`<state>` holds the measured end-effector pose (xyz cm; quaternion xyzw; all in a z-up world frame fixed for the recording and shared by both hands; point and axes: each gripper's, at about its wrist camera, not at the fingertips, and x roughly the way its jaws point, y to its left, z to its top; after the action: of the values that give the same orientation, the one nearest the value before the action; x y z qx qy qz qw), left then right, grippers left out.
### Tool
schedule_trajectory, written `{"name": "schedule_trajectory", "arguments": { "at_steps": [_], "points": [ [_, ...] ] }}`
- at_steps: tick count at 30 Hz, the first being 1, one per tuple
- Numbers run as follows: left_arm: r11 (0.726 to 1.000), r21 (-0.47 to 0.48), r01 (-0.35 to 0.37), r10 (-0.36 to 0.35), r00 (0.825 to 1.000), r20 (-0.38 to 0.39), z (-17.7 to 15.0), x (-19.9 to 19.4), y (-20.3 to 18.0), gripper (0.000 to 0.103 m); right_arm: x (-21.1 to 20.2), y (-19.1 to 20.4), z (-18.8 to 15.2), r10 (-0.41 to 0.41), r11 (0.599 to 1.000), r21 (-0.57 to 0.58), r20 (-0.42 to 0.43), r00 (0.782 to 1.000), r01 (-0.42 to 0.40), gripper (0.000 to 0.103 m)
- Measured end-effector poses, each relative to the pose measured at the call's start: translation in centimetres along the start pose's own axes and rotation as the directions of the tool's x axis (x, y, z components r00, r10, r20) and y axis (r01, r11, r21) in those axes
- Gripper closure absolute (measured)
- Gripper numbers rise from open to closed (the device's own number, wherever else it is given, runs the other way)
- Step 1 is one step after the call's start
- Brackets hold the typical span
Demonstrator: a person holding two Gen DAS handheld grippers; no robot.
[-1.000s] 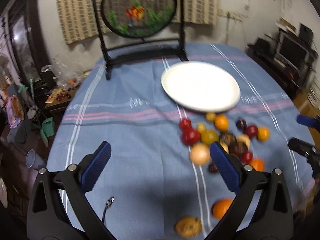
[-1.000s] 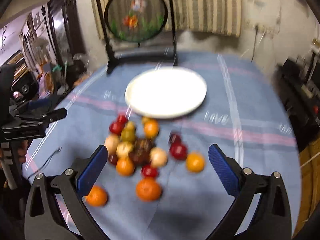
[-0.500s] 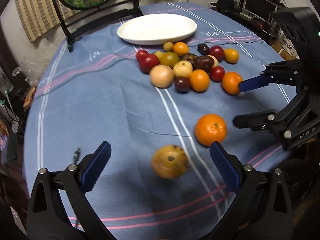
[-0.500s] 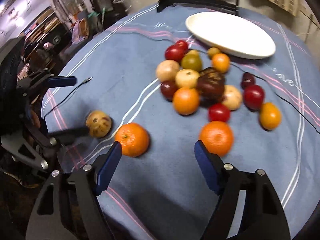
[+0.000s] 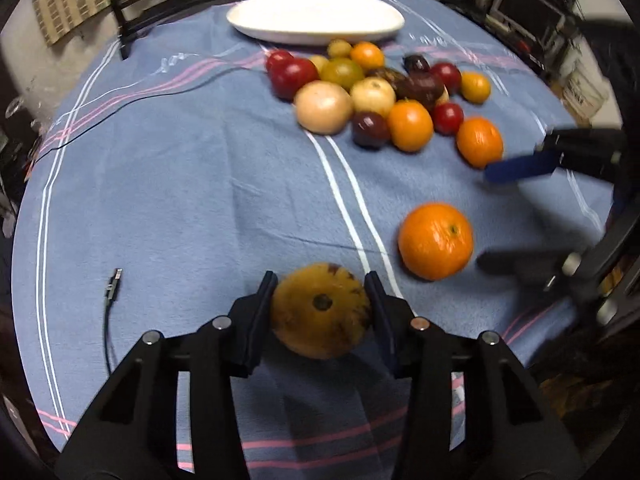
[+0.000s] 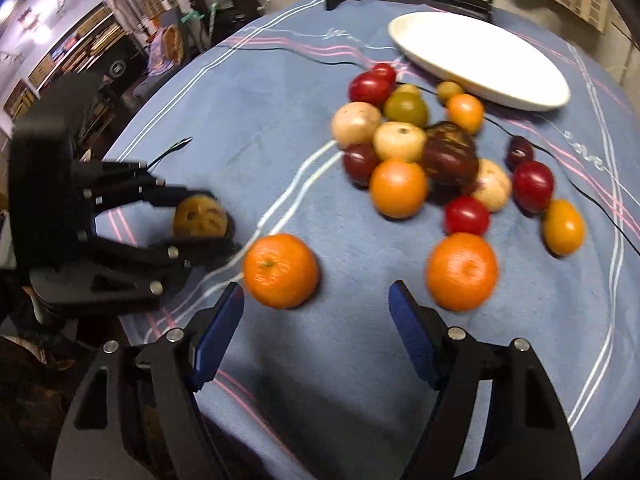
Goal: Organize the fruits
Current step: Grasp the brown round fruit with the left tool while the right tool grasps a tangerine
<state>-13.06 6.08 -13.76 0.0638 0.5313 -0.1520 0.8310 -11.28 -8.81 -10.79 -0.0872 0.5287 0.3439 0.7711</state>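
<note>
Jaws of left gripper (image 5: 320,282) just closed onto speckled yellow fruit (image 5: 320,312), pads touching both sides. Right gripper (image 6: 316,296) jaws apart, nothing between; orange (image 6: 280,270) at 11 o'clock, w/ white plate (image 6: 480,60) far at 1.

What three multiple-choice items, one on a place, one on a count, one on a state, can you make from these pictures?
1. The white plate lies: A) beyond the fruit pile; B) under the pile; C) on the floor.
2. Fruits on the plate: A) five; B) none; C) two.
3. The left gripper: A) open over the plate; B) holds an orange; C) grips the spotted fruit.
Key: 1 A, pile sits nearer the cameras; 2 B, its surface is bare; 3 C, jaws have just been closing, pads against that fruit.
</note>
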Motion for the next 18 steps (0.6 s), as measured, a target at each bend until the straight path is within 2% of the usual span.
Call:
{"name": "schedule_trajectory", "arguments": {
  "at_steps": [5, 6, 8, 12, 18],
  "points": [
    [0.999, -0.043, -0.029, 0.030, 0.999, 0.027, 0.7, -1.6, 1.7, 0.058, 2.2, 1.2, 0.9, 0.009, 0.999, -0.037, -0.040, 0.999, -0.010, 0.027],
    [0.998, -0.051, -0.035, 0.036, 0.999, 0.028, 0.7, -1.8, 1.9, 0.058, 2.6, 1.4, 1.0, 0.007, 0.999, -0.049, -0.045, 0.999, -0.009, 0.032],
    [0.998, -0.060, -0.035, 0.037, 0.999, 0.030, 0.7, -2.1, 2.2, 0.058, 3.7, 1.7, 1.3, -0.004, 0.997, -0.079, -0.082, 0.997, -0.002, 0.055],
    [0.997, -0.072, -0.029, 0.032, 0.999, 0.038, 1.0, -1.9, 2.3, 0.058, 3.6, 1.8, 1.3, -0.023, 0.994, -0.104, -0.095, 0.995, 0.013, 0.057],
    [0.997, -0.073, -0.026, 0.030, 0.998, 0.052, 3.3, -1.6, 1.8, 0.058, 1.5, -0.1, 1.0, -0.003, 1.000, -0.029, -0.064, 0.998, 0.001, 0.057]
  ]
}}
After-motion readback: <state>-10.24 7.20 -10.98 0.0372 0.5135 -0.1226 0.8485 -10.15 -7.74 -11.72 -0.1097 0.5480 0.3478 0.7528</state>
